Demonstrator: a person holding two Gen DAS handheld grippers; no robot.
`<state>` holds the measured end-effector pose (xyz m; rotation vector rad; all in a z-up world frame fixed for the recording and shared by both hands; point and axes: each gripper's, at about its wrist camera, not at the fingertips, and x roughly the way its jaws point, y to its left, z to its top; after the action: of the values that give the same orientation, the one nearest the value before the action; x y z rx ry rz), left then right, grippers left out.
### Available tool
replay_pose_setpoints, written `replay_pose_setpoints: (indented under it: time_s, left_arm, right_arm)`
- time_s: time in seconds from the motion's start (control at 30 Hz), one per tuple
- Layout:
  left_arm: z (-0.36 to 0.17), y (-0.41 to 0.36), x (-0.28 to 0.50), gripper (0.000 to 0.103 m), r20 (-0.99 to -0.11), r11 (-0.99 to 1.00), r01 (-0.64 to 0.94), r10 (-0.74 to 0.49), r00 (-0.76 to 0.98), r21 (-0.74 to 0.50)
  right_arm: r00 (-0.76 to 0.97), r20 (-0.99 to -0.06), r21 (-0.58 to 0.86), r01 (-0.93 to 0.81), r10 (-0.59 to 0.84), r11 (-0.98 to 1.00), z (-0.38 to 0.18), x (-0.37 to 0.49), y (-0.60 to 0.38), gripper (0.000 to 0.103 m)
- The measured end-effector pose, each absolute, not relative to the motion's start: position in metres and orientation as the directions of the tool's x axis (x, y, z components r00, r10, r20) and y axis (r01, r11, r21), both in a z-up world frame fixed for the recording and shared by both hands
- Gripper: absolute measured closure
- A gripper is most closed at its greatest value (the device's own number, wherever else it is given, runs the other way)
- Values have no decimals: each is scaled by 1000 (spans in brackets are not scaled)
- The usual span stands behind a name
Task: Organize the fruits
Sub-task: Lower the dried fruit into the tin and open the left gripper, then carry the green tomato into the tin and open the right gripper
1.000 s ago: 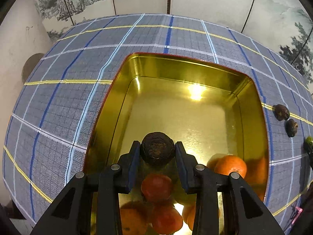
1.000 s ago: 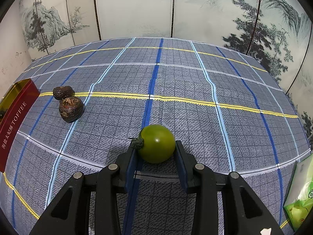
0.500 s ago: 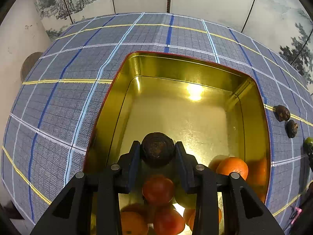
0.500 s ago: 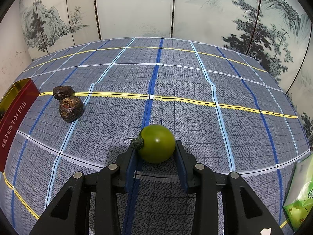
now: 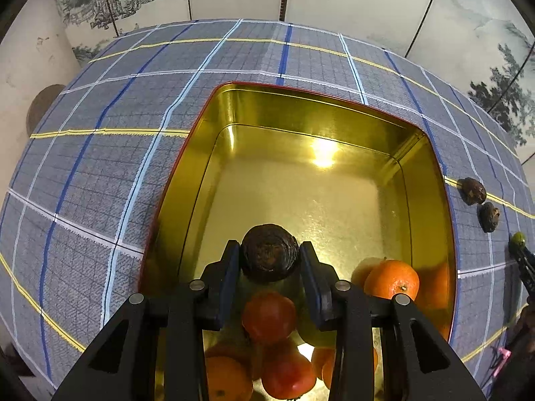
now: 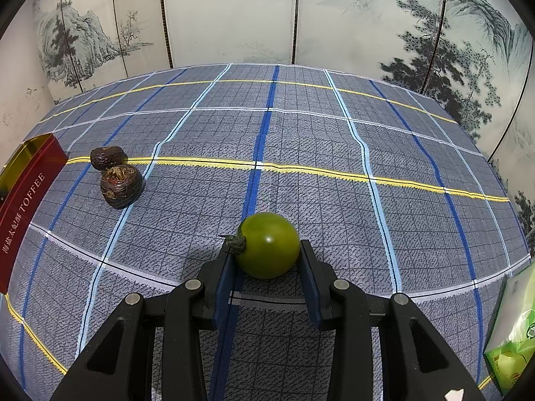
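Left wrist view: the left gripper (image 5: 270, 258), its blue-padded jaws closed to a narrow gap, clamps a dark brown, rough-skinned round fruit (image 5: 269, 252) above the near half of a gold-lined rectangular metal tin with a red rim (image 5: 301, 113). Inside the tin, at its near end, lie a round orange mandarin (image 5: 392, 279) by the right wall, a red-orange round fruit (image 5: 269, 316) directly below the jaws, and further orange and red fruits partly hidden behind the gripper. The tin stands on a grey-blue checked tablecloth with blue, white and yellow lines (image 5: 100, 173).

Right wrist view: the right gripper (image 6: 268, 258), jaws drawn nearly as close as they go, pinches a glossy green round tomato with a dark stalk (image 6: 269, 244) just above or on the cloth; which, cannot be told. Two dark brown wrinkled fruits (image 6: 117, 184) lie touching each other at far left, near the tin's red outer wall lettered "TOFFEE" (image 6: 26, 207). A green plastic packet (image 6: 511, 344) sits at the near right edge.
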<state>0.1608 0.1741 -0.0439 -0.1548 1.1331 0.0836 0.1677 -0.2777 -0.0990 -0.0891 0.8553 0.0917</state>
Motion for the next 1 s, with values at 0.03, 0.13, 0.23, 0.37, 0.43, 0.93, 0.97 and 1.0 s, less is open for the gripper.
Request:
replay_pose_setpoints:
  time_s: [0.03,0.13,0.23,0.37,0.43,0.93,0.97,1.0]
  left_arm:
    - [-43,174,160,65,-904,986,-144,-13,427,-82]
    - [-39,175,156,65,-898,984,-150,-19,439,-94]
    - [-27,175,149,65,-882,983,-153,-15,471,-98]
    - [-8,176,134,65,-851,983,-160,3,526,-95]
    - [-1,177,125,65,-838,982,-160,6,546,-97]
    - [26,164,69,45,-769,994,-107,57,636,-15]
    - [27,164,66,45,-767,994,-104,56,639,-15]
    - [27,164,64,44,-766,994,-104,54,640,-17]
  right_arm:
    - [652,-756,-41,-117,45,992,-99,168,-278,69]
    - [653,-756,-42,-117,45,992,-99,168,-278,69]
    - [652,-756,-40,-117,46,992,-99,168,-278,69]
    - [652,-756,-40,-117,46,992,-99,168,-278,69]
    - [653,-756,-42,-117,45,992,-99,168,-278,69]
    - [650,-760,-43,-76,17,996,-97,169,-277,71]
    - [649,-761,-46,-74,13,996,-96,170,-276,71]
    - [648,-762,-49,-74,11,996,-96,170,-275,71]
